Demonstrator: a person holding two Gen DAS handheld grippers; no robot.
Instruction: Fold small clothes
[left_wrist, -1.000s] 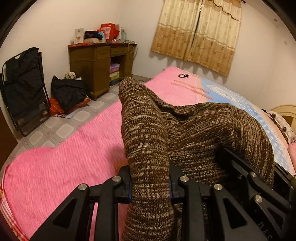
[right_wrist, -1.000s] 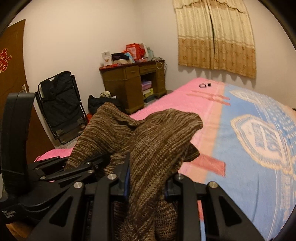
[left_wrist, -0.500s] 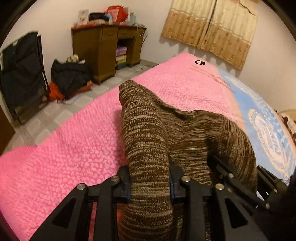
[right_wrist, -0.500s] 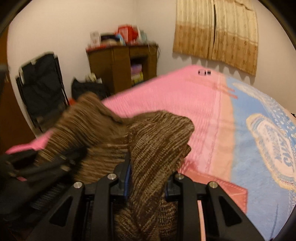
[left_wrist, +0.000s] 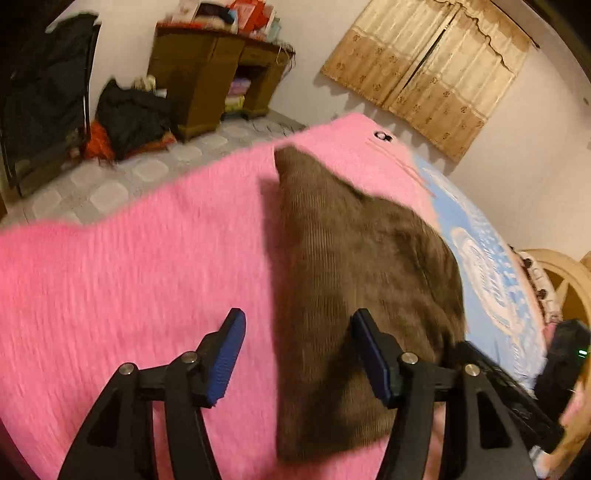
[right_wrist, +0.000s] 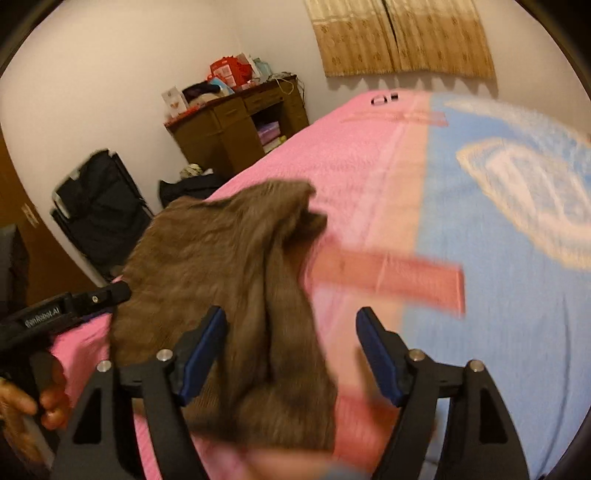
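A brown knitted garment (left_wrist: 354, 280) lies folded on the pink part of the bed cover (left_wrist: 129, 295); it also shows in the right wrist view (right_wrist: 229, 295). My left gripper (left_wrist: 299, 350) is open and empty just above the garment's near left edge. My right gripper (right_wrist: 290, 347) is open and empty above the garment's near right part. The right gripper's body shows at the right of the left wrist view (left_wrist: 517, 402), and the left gripper's body at the left of the right wrist view (right_wrist: 66, 314). Both views are blurred by motion.
The bed cover turns light blue with white patterns to the right (right_wrist: 517, 295). A wooden desk (left_wrist: 207, 74) with clutter stands by the far wall, a black bag (left_wrist: 133, 118) and a folding chair (left_wrist: 40, 96) on the tiled floor beside it. Curtains (left_wrist: 428, 66) hang behind.
Both grippers have opened and let go of the brown garment, which has dropped flat onto the bed. Both grippers have pulled back and tilted down.
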